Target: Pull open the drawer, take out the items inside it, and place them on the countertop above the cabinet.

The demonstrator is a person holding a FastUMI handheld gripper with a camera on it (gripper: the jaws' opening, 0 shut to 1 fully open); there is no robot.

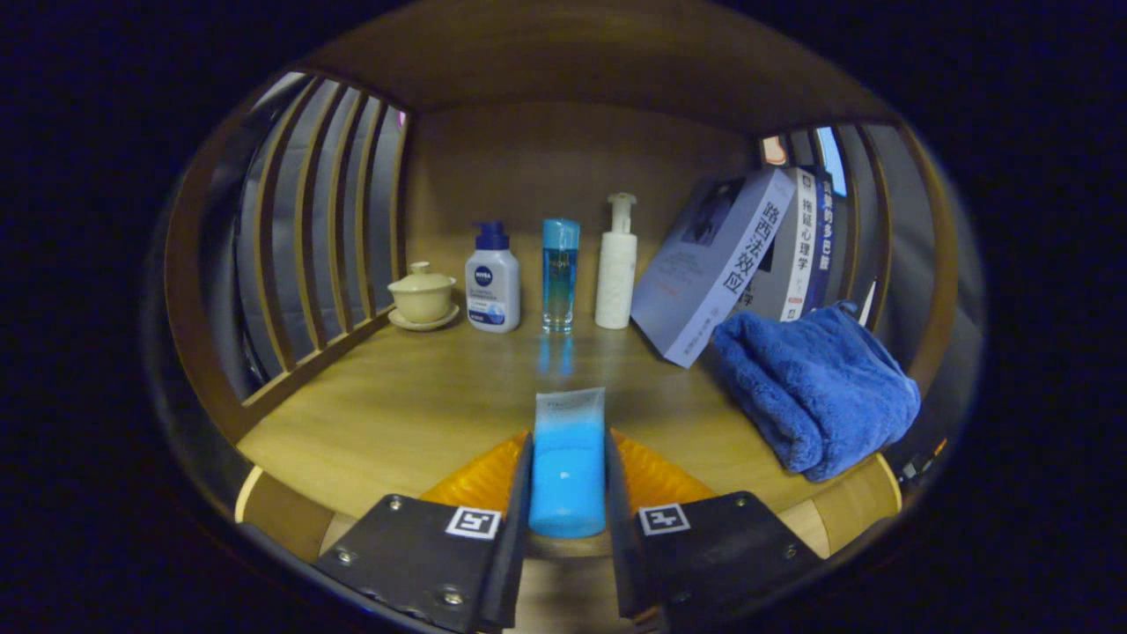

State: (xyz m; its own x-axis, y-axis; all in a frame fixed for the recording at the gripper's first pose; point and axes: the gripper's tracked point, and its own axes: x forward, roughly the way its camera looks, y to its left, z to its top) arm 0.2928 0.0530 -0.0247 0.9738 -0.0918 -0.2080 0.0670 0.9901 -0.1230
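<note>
A blue squeeze tube with a pale flat end sits between my two fingers, and my gripper is shut on it, both fingers pressing its sides. The tube points forward over the wooden countertop, near its front edge. Whether the tube touches the wood I cannot tell. Along the back of the countertop stand a white and blue lotion bottle, a clear blue bottle and a white pump bottle.
A cream lidded cup on a saucer sits at the back left by the slatted wooden side. Books lean at the back right. A folded blue towel lies ahead to the right of my fingers.
</note>
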